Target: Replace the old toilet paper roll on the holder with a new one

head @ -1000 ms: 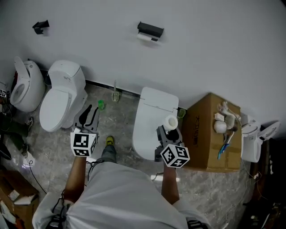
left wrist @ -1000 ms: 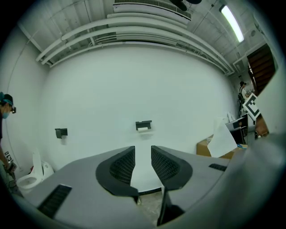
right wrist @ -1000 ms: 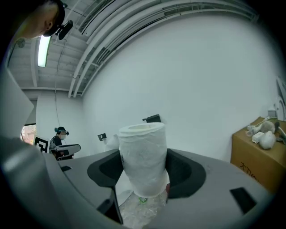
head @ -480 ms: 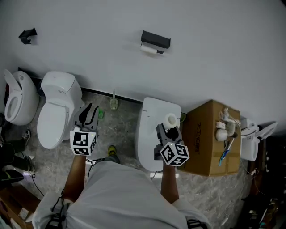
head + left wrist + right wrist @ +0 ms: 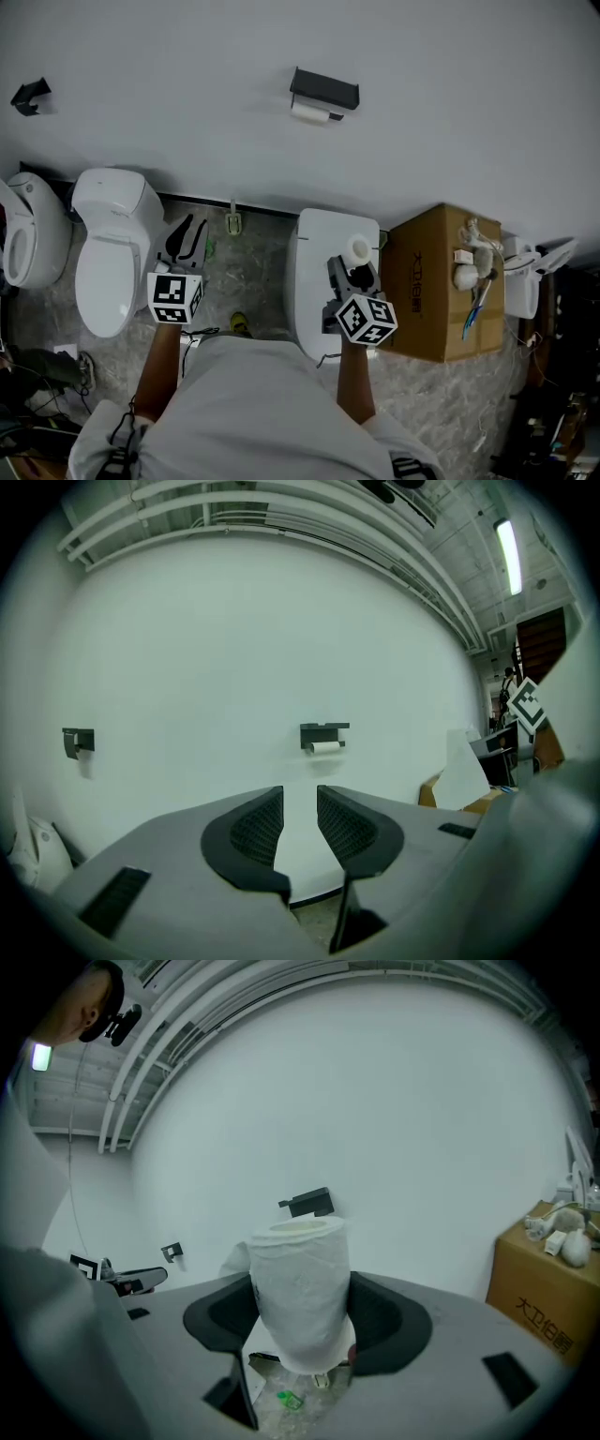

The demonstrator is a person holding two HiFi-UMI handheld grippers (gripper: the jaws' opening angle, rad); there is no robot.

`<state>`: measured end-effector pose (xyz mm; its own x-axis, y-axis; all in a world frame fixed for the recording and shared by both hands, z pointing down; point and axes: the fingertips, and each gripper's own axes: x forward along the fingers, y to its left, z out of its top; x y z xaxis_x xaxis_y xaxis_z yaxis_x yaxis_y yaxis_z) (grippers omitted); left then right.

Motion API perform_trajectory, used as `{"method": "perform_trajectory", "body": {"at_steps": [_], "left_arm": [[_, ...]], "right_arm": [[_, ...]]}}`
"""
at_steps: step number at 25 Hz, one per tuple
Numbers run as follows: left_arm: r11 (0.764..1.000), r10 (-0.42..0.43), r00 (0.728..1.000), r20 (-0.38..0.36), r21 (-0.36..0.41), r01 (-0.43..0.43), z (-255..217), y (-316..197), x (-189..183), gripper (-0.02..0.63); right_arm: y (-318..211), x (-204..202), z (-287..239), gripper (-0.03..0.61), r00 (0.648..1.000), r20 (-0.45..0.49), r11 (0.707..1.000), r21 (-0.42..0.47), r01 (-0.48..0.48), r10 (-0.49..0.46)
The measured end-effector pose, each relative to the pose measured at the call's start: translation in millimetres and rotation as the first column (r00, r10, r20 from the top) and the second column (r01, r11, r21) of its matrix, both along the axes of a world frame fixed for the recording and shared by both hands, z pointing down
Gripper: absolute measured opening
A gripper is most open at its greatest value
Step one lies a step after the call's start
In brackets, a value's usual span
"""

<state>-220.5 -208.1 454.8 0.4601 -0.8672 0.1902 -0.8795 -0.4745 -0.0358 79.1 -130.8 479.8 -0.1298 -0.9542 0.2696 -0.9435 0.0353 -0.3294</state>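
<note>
The white wall (image 5: 422, 112) backed a toilet (image 5: 314, 246) beside a cardboard box (image 5: 427, 281). The left hand-held gripper (image 5: 300, 822) was empty, jaws slightly apart. The right hand-held gripper (image 5: 300, 1309) was clamped on the new roll (image 5: 300, 1279), upright over the toilet. The old roll (image 5: 309, 112) hung under the black holder (image 5: 324, 87) on the wall, well apart from both

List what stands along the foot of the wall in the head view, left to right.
open toilet at the edge → closed white toilet → middle toilet → cardboard box
</note>
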Motion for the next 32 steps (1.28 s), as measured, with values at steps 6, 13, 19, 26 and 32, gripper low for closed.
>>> {"method": "perform_trajectory", "body": {"at_steps": [6,13,19,26,32], "left_arm": [[1.0,0.024,1.0,-0.008,-0.001,-0.024,2.4,-23.8,3.5,0.112],[0.999,0.05,0.999,-0.013,-0.002,-0.05,5.7,-52.8,18.7,0.112],[0.996,0.085,0.996,0.011,0.006,-0.085,7.3,-88.4,46.8,0.112],[0.994,0.11,0.993,0.039,0.008,-0.11,6.6,-149.3,88.4,0.112],[0.994,0.11,0.993,0.044,0.008,-0.111,1.6,-192.5,121.2,0.112]], "right_arm": [[-19.8,1.2,-1.9,0.289,1.0,-0.002,1.0,0.004,-0.021,0.021],[-45.5,10.2,-2.4,0.288,0.999,-0.007,0.999,0.002,-0.037,0.037],[-78.3,31.6,7.4,0.288,0.998,0.027,0.999,0.005,-0.05,0.05],[-135.9,69.6,10.5,0.288,0.997,0.053,0.998,0.008,-0.06,0.059],[-184.7,96.4,15.5,0.289,0.994,0.097,0.999,-0.004,-0.05,0.051]]}}
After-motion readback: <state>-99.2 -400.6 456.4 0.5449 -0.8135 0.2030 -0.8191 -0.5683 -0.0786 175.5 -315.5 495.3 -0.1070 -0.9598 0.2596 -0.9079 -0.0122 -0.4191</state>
